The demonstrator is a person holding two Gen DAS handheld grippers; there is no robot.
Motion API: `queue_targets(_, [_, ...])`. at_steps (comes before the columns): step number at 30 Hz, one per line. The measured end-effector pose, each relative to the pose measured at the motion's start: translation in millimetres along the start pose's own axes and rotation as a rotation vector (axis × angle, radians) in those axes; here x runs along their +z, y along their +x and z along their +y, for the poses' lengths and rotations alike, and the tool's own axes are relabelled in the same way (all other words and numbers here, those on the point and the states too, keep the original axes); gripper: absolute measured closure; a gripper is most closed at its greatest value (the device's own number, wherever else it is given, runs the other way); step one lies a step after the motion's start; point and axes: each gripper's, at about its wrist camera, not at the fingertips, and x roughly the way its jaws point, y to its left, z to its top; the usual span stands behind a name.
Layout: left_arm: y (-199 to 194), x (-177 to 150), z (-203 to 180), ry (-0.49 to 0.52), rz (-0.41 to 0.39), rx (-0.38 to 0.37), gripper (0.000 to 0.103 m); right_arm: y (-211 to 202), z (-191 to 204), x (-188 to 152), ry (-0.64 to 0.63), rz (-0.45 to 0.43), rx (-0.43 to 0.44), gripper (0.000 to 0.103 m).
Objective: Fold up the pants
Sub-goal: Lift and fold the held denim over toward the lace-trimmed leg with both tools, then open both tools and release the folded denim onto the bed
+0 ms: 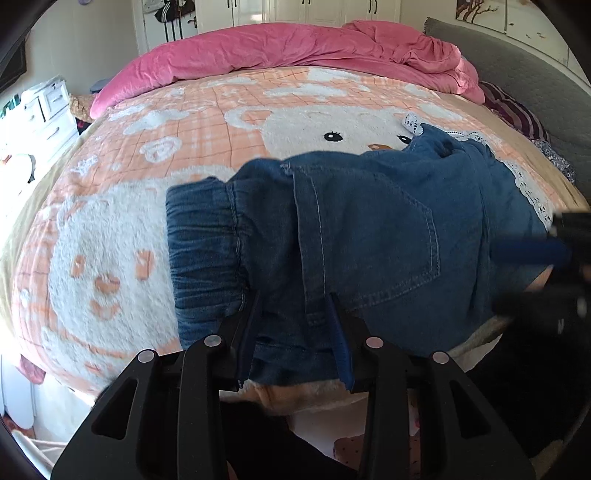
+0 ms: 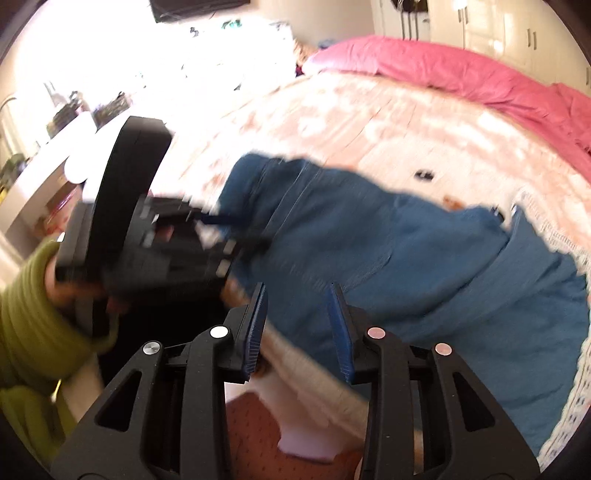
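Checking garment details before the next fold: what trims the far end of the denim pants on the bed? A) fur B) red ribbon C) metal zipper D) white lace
D: white lace edges the denim pants at their far end, also seen in the right wrist view.

This is a home bedroom: a bed with a peach plush cartoon blanket [image 1: 155,155], a crumpled pink duvet [image 1: 295,51] and white wardrobe doors [image 1: 303,11].

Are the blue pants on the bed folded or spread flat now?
Folded, partly. The pants lie bunched on the blanket, the lace hem doubled near the waistband.
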Motion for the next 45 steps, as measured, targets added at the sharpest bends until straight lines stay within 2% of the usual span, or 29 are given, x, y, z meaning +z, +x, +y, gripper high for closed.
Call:
queue_targets(3, [2, 0, 3, -0.018, 0.000, -0.019, 0.069, 21, -4, 4, -0.004, 0.045, -0.058, 0.073])
queue_targets(5, [2, -1, 3, -0.024, 0.001, -0.023, 0.069, 40, -10, -5, 0.022, 0.118, -0.087, 0.073])
queue_targets(7, [3, -1, 3, -0.035, 0.000, -0.028, 0.069, 57, -18, -17, 0.073, 0.179, -0.070, 0.072])
queue_targets(10, [6, 0, 6, -0.065, -0.009, -0.045, 0.068, 57, -22, -21, 0.097, 0.157, -0.049, 0.072])
queue_targets(14, [-2, 2, 5, -0.071, -0.030, -0.038, 0.069, 32, -30, -16, 0.133, 0.095, -0.011, 0.072])
queue_targets(19, [-33, 8, 0, -0.082, -0.084, -0.052, 0.069, -15, -54, -12, 0.189, -0.015, -0.085, 0.064])
queue_targets(25, [-71, 19, -22, -0.032, -0.162, -0.050, 0.066, -47, -79, -14, 0.236, -0.071, -0.168, 0.059])
queue_targets(27, [-76, 24, -27, -0.025, -0.164, -0.055, 0.052, -57, -85, -17, 0.256, -0.089, -0.188, 0.055])
queue_targets(30, [-77, 30, -36, -0.019, -0.163, -0.067, 0.052, -67, -92, -19, 0.267, -0.114, -0.221, 0.053])
queue_targets(33, [-75, 35, -45, -0.014, -0.151, -0.100, 0.051, -75, -103, -17, 0.293, -0.133, -0.249, 0.046])
queue_targets(35, [-73, 38, -54, -0.008, -0.146, -0.131, 0.045, -81, -109, -19, 0.311, -0.144, -0.272, 0.042])
queue_targets(37, [-69, 40, -63, 0.007, -0.140, -0.160, 0.043, -88, -116, -23, 0.331, -0.160, -0.292, 0.038])
queue_targets(45, [-43, 44, -112, 0.114, -0.080, -0.252, 0.043, -103, -142, -32, 0.400, -0.193, -0.329, 0.033])
